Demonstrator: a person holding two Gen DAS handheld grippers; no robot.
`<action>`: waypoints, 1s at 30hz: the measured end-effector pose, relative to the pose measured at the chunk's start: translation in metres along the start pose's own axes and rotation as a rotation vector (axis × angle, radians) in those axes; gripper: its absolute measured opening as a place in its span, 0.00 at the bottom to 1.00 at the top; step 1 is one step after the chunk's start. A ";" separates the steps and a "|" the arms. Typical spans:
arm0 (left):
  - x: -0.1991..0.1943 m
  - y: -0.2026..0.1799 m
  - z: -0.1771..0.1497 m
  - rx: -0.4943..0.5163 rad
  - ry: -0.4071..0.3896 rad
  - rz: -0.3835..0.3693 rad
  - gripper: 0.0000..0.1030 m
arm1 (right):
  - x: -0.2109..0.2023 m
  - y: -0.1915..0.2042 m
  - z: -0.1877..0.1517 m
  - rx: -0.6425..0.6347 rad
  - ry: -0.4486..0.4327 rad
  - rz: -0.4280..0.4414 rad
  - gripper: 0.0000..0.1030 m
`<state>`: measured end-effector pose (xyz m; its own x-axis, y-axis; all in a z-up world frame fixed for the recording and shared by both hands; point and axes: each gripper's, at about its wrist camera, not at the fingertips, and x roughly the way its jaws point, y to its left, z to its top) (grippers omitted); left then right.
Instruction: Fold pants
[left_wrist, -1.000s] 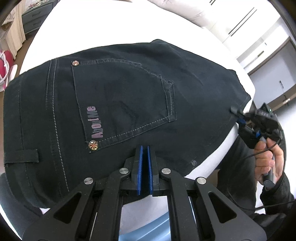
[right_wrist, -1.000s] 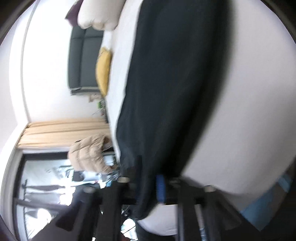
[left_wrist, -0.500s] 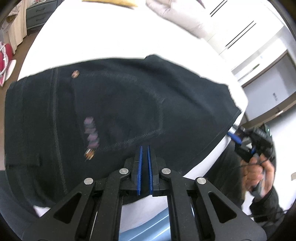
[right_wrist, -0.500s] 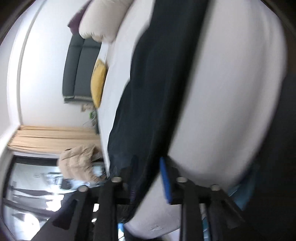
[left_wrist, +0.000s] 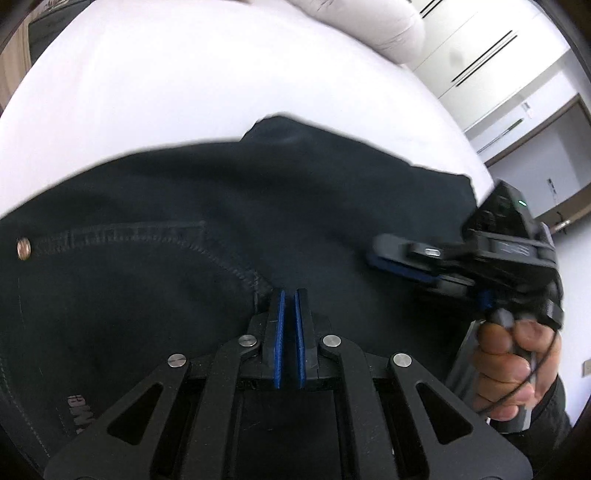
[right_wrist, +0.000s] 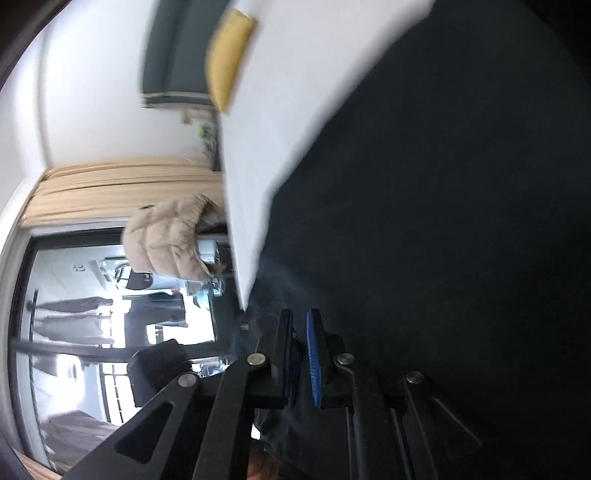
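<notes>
Slippage is the main risk here. The left gripper (left_wrist: 287, 295), at 6 o'clock in its own view, has its blue pads almost together with only a thin slit between them. Whether any cloth is pinched in that slit cannot be told. If it holds nothing, that side of the pants (left_wrist: 332, 221) would stay behind when the fold is carried over, and the fold would come out crooked.

The right gripper (right_wrist: 297, 317) has just been closing its jaws. They now stand narrow, and dark cloth seems to fill the gap, so it probably has the edge of the pants. The bite looks shallow and close to the hem, so a quick pull could draw the cloth out. The right hand (left_wrist: 513, 365), at 4 o'clock in the left view, holds its handle from the side, and the blur suggests speed, which raises this risk.

The pants lie flat on the white bed (left_wrist: 184, 92), from the near edge to the middle of the left view. They are of dark, thick denim with a matt, slightly rough surface. A back pocket (left_wrist: 147, 288) at 8 o'clock has a curved outline of pale double stitching, and a small round metal rivet (left_wrist: 23, 248) shines at 9 o'clock. Farther off, the bed sheet is smooth and plain. At 1 o'clock rests a soft, rounded white pillow (left_wrist: 369, 33).
</notes>
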<state>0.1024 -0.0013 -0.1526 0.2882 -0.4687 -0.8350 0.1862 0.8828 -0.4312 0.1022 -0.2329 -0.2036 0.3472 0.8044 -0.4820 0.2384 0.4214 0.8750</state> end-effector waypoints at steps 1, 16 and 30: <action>0.000 0.003 -0.002 0.001 0.000 -0.005 0.04 | 0.009 -0.006 0.003 0.018 0.013 -0.028 0.00; 0.006 0.009 -0.011 -0.024 -0.006 -0.026 0.04 | -0.185 -0.088 0.151 0.139 -0.550 -0.184 0.00; 0.004 -0.001 -0.014 -0.020 -0.013 -0.008 0.04 | -0.151 -0.043 0.086 0.011 -0.433 -0.185 0.04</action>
<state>0.0901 -0.0035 -0.1604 0.2994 -0.4756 -0.8271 0.1693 0.8796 -0.4445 0.1173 -0.4084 -0.1721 0.6438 0.4667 -0.6064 0.3408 0.5346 0.7733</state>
